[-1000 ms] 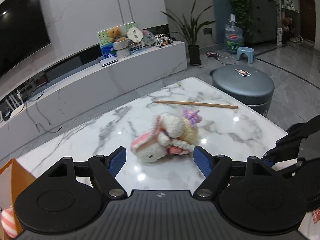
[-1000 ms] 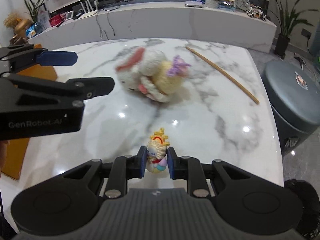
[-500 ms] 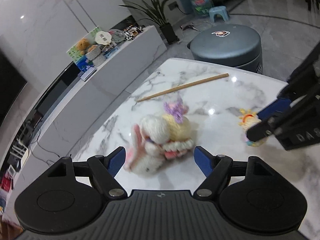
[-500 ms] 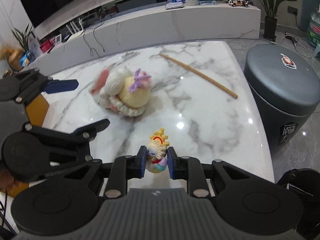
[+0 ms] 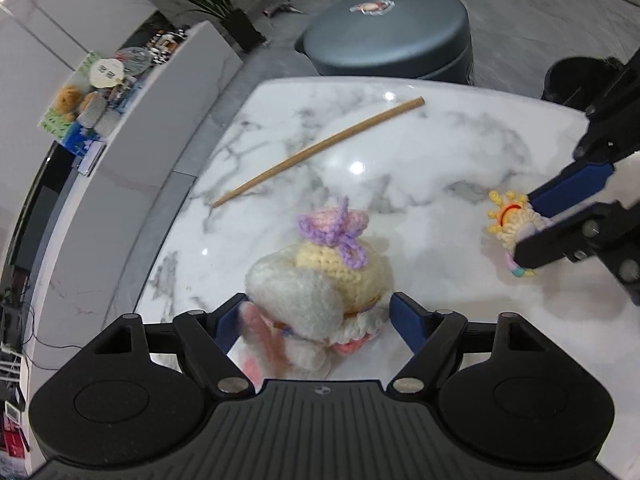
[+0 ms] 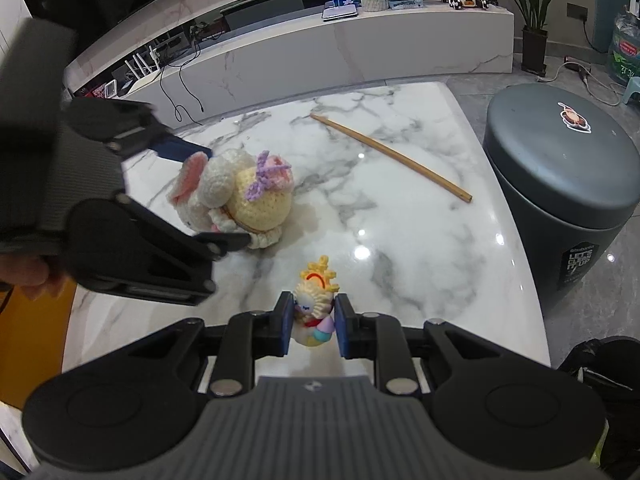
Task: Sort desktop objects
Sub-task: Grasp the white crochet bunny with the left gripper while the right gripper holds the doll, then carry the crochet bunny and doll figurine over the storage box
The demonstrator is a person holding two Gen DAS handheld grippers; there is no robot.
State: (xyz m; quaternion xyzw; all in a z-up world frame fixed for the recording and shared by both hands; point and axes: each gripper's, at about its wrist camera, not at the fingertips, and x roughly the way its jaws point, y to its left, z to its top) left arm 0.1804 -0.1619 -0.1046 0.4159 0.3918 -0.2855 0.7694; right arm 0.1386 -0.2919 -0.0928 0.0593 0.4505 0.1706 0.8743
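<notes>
My left tool (image 5: pixel 316 316) has its blue pads spread wide, one on each side of the crocheted bunny doll (image 5: pixel 320 280), which lies on the marble desk (image 5: pixel 420 160) toward its left edge; from the left wrist view the pads look just beside the yarn, though that part is blurred and I can't tell whether they actually touch it. In the right wrist view the same left tool (image 6: pixel 208 196) shows one finger behind the bunny doll (image 6: pixel 236 196) and one in front of it. My right tool (image 6: pixel 314 320) is clamped on the small yellow-crowned figurine (image 6: pixel 314 300), pads pressed against both of its sides, held near the desk's near edge. The left camera sees that figurine (image 5: pixel 508 224) pinched between the right tool's fingers (image 5: pixel 568 192), well apart from the bunny. A wooden stick (image 6: pixel 390 156) lies slantwise on the desk (image 6: pixel 420 240) toward its far corner, apart from both toys. Past the right edge stands a dark grey round bin (image 6: pixel 560 160) with a sticker on its lid.
</notes>
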